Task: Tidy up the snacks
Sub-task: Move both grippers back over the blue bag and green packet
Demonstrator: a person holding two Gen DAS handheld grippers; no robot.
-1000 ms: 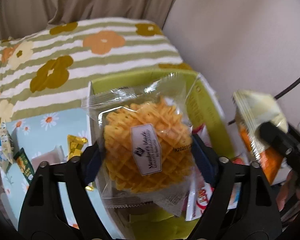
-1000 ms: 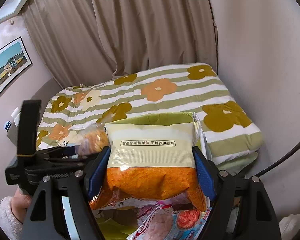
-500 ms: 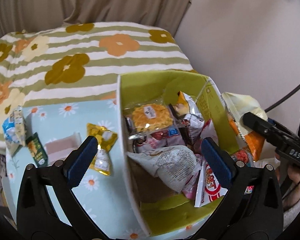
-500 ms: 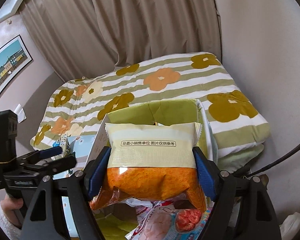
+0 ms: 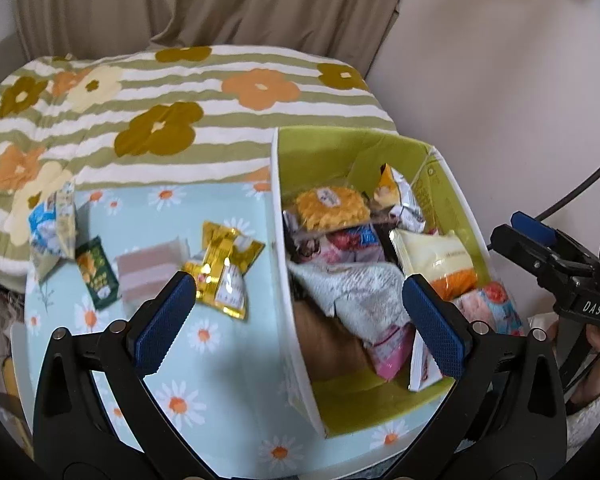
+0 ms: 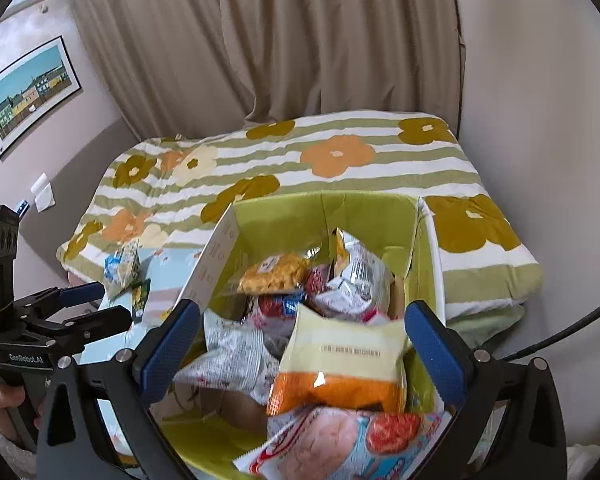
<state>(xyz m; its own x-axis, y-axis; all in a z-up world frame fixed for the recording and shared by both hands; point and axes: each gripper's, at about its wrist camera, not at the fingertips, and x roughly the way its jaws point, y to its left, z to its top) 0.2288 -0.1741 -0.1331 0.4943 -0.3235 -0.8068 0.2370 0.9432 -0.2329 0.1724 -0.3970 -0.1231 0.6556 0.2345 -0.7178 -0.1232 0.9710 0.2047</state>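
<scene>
A green box (image 5: 342,152) (image 6: 328,210) holds several snack packets. The waffle cracker packet (image 5: 331,205) (image 6: 274,274) lies at its far side. The cream-and-orange packet (image 5: 436,264) (image 6: 340,364) lies on the pile. My left gripper (image 5: 300,312) is open and empty above the box's left wall. My right gripper (image 6: 300,344) is open and empty just above the cream-and-orange packet. On the daisy-print surface (image 5: 188,344) left of the box lie a gold packet (image 5: 224,268), a pink wafer block (image 5: 152,268), a dark green packet (image 5: 98,276) and a blue-white packet (image 5: 52,224).
A striped floral bedspread (image 5: 160,100) (image 6: 340,160) lies behind the box. A bare wall (image 5: 500,80) stands at the right and curtains (image 6: 280,40) at the back. A black cable (image 6: 560,336) runs at the right.
Both grippers opened and let go. The waffle packet dropped into the box from the left gripper, then the cream-and-orange packet dropped onto the pile from the right. The left gripper drew back.
</scene>
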